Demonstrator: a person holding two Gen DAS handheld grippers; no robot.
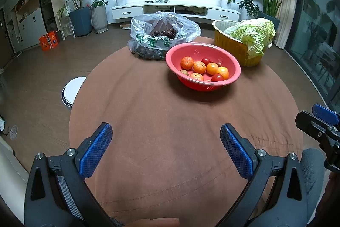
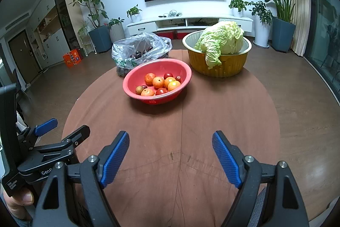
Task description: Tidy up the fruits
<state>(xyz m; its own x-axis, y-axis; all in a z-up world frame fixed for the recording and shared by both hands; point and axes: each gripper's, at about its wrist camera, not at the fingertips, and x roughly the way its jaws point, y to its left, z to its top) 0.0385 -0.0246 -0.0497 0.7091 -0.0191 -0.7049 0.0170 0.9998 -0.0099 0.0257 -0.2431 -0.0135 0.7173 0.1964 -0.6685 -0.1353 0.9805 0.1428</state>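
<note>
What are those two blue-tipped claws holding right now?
Nothing. The left gripper and the right gripper are both open over the table, empty.

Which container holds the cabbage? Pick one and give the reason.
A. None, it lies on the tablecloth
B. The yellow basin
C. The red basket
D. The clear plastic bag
B: the cabbage sits in the yellow basin, one leaf drooping over its rim, while the red basket holds oranges and small red fruit, and the plastic bag holds dark fruit.
</note>
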